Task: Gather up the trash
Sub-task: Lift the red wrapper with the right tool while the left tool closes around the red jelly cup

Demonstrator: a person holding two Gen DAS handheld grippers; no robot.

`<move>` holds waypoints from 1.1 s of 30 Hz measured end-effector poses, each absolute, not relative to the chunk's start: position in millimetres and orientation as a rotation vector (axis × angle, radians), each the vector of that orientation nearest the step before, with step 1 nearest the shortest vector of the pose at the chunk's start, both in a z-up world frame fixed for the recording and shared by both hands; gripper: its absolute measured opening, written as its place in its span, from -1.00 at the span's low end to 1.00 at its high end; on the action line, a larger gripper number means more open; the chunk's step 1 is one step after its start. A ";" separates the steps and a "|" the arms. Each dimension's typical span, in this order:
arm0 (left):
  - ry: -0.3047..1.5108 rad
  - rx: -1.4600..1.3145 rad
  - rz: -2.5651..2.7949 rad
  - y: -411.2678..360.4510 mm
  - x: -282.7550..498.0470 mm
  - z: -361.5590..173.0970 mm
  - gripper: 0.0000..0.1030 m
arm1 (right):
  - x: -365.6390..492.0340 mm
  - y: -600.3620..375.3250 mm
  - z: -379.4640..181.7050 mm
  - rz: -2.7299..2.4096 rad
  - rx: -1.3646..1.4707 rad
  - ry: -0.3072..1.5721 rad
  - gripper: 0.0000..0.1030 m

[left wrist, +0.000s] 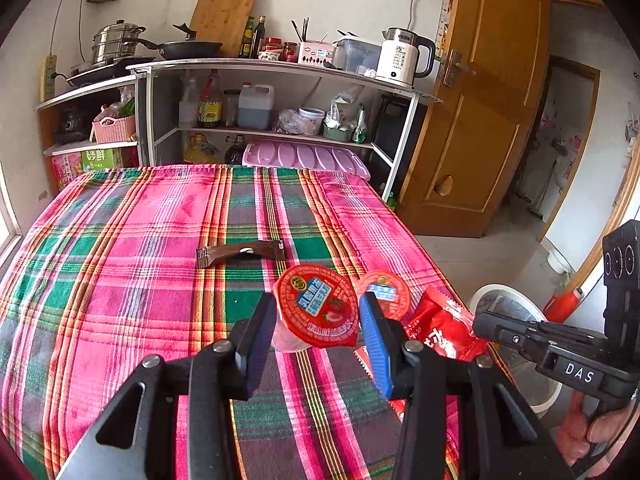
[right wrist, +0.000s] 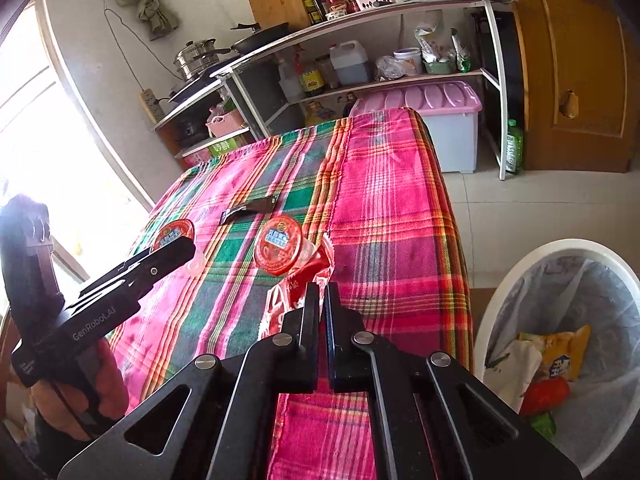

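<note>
My left gripper (left wrist: 316, 304) is shut on a clear jelly cup with a red lid (left wrist: 320, 312), which tilts between the black and blue pads. From the right wrist view that gripper (right wrist: 188, 250) is at the left with the cup (right wrist: 174, 236) at its tip. My right gripper (right wrist: 322, 294) is shut on the edge of a crinkled red snack wrapper (right wrist: 294, 286). The left wrist view shows its tip (left wrist: 478, 322) at the wrapper (left wrist: 440, 328). A second red-lidded jelly cup (left wrist: 386, 290) (right wrist: 280, 244) sits on the plaid cloth beside the wrapper. Farther back lies a brown wrapper (left wrist: 240, 252) (right wrist: 250, 212).
A white bin with a clear liner (right wrist: 516, 280) (left wrist: 484, 296) stands on the floor by the table's right edge, with several wrappers inside. The plaid-covered table (left wrist: 140, 260) has shelves of kitchenware behind it. A pink-lidded box (right wrist: 452, 100) and a wooden door (left wrist: 480, 120) are at the right.
</note>
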State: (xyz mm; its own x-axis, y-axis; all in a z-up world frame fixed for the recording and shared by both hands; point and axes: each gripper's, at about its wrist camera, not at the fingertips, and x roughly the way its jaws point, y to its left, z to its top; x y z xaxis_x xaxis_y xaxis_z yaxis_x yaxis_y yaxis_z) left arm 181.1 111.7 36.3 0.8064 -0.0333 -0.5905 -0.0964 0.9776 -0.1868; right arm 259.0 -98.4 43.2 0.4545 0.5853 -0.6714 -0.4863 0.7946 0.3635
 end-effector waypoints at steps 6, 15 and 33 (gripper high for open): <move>0.626 -0.211 0.022 104.2 171.8 40.9 -0.13 | 249.6 -109.1 49.9 0.660 0.138 0.859 -0.96; 0.620 -0.210 -0.009 86.6 161.0 45.3 -0.13 | 240.4 -123.2 58.0 0.650 0.143 0.832 -0.98; 0.625 -0.195 -0.046 61.3 154.6 46.8 -0.13 | 238.3 -143.6 40.2 0.709 0.225 0.904 -0.90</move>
State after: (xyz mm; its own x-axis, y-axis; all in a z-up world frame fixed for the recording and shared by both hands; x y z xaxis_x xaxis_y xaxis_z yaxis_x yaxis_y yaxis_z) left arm 154.6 61.3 46.8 0.8105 -0.1011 -0.5769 -0.0162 0.9807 -0.1946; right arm 238.3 -143.6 40.2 0.4124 0.6485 -0.6398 -0.4670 0.7535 0.4627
